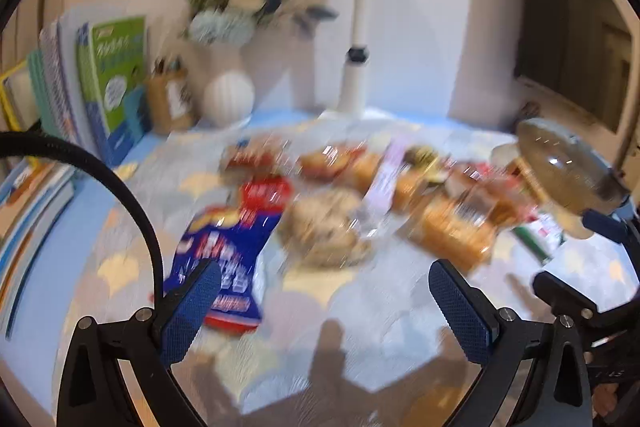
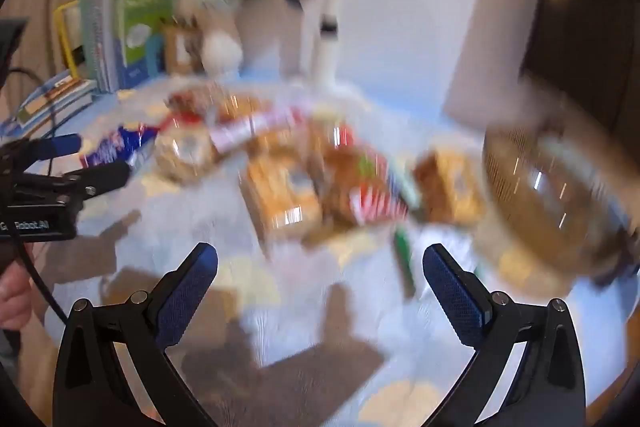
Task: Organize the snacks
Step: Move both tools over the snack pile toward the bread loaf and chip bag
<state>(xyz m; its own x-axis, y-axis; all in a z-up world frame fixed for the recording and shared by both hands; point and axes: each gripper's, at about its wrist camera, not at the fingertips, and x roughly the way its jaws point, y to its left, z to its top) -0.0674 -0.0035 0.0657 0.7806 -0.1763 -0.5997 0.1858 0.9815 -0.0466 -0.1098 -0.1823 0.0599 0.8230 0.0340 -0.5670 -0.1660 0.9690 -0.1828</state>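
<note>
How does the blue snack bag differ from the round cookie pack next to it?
The blue bag is a flat, opaque pouch with red and white print; the cookie pack is rounder, pale brown and wrapped in clear film. The blue bag lies nearer the books, the cookie pack more toward the middle. Both lie loose on the table, touched by neither hand-held gripper.

Both wrist views tilted down over near edge of surface, facing far wall; close, blurred. Left view leftward, right view rightward; shared: snack pile mid-surface.
</note>
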